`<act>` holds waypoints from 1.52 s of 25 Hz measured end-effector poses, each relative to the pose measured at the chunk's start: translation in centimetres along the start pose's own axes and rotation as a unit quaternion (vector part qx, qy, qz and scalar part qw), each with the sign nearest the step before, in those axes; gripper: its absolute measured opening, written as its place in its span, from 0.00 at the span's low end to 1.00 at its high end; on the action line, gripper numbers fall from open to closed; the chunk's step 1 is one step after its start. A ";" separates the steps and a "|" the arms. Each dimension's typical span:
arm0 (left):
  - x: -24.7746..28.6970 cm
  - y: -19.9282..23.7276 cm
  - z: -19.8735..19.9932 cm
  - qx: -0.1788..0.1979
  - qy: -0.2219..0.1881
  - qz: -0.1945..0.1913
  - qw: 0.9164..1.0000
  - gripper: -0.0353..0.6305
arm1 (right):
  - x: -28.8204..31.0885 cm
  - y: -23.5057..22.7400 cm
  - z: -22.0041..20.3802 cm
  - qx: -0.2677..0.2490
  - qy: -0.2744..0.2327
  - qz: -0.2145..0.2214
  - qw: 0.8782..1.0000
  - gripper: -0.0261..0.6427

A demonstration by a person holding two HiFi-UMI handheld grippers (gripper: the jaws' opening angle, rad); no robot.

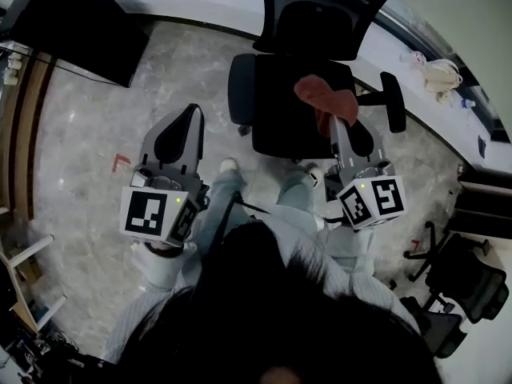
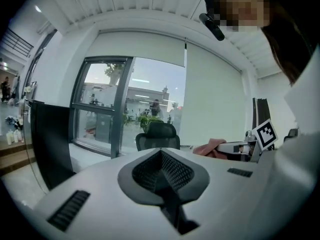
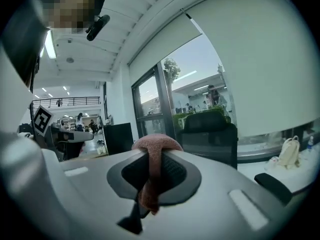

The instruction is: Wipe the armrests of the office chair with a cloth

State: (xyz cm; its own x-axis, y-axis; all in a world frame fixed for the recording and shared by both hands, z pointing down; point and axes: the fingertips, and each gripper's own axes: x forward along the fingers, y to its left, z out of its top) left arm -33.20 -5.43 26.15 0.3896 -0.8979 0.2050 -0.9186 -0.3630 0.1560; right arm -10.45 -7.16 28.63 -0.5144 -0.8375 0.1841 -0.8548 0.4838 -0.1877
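Standing on the grey stone floor, you hold both claws out ahead of your knees, with your pale shoes showing between them. Your left claw is at your left over bare floor, well apart from the black office chair. Its own view shows the two ribbed jaws pressed together with nothing between them. Your right claw reaches further forward, and its jaws are clamped on a reddish-pink cloth. The cloth bunches in a rounded fold over the jaw tips, and a strip of it hangs down between the pads. From above, the cloth sits over the near right part of the seat and touches neither armrest. The office chair stands just beyond your shoes, facing you, with its backrest on the far side. One armrest lies at your left of the seat. The other armrest is at your right, near the cloth but clear of it. On the floor to your left is a small red mark, and off at your right stands a second dark chair. Further away, a black cabinet stands at the far left, and past the office chair a pale bag rests on a ledge
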 end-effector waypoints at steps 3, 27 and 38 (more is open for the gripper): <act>-0.5 2.8 0.1 -0.005 0.010 -0.023 1.000 0.06 | 1.7 3.4 -0.6 0.005 0.006 -0.011 1.000 0.08; 1.2 9.6 -8.9 -0.057 0.108 -0.047 0.991 0.06 | 25.1 -1.8 -13.9 -0.047 0.160 -0.004 0.986 0.08; 2.7 12.0 -11.3 -0.076 0.132 -0.030 0.988 0.06 | 32.8 -1.2 -29.0 -0.095 0.363 0.045 0.926 0.08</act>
State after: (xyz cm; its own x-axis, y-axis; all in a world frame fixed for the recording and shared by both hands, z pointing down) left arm -42.44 -9.36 39.48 0.4657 -0.7724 0.4318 -0.8803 -0.3543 0.3156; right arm -28.26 -27.82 62.82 -0.4356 -0.4342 0.7885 -0.7675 0.6369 -0.0733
